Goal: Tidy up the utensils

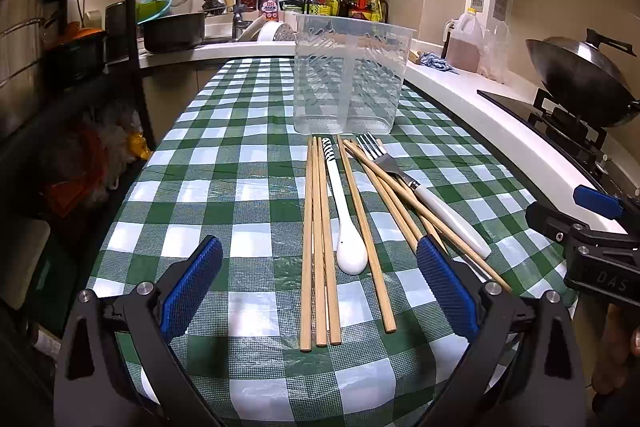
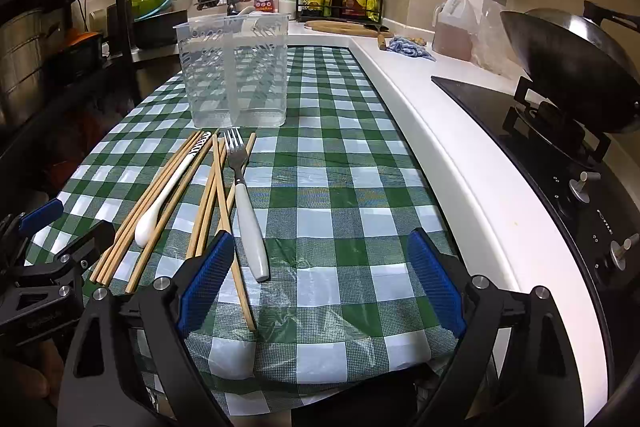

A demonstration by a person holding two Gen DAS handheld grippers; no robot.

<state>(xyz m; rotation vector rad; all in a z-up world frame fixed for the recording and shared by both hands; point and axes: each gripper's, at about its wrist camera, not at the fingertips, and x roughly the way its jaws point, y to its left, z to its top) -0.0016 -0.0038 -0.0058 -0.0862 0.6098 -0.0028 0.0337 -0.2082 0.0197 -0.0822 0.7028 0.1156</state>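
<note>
Utensils lie loose on the checked tablecloth [image 1: 248, 187], both grippers spread wide and empty above its near edge.

Left gripper [image 1: 320, 283] hangs over the near ends of the chopsticks [image 1: 320, 247] and the white spoon [image 1: 348, 239], gripping nothing. Right gripper [image 2: 320, 283] stands equally wide, its left pad just beside the white-handled fork [image 2: 248, 223], which lies across some chopsticks. Beyond the utensils' far tips, the clear plastic holder [image 1: 348, 79] stands upright on the cloth, with a divider down its middle.
</note>
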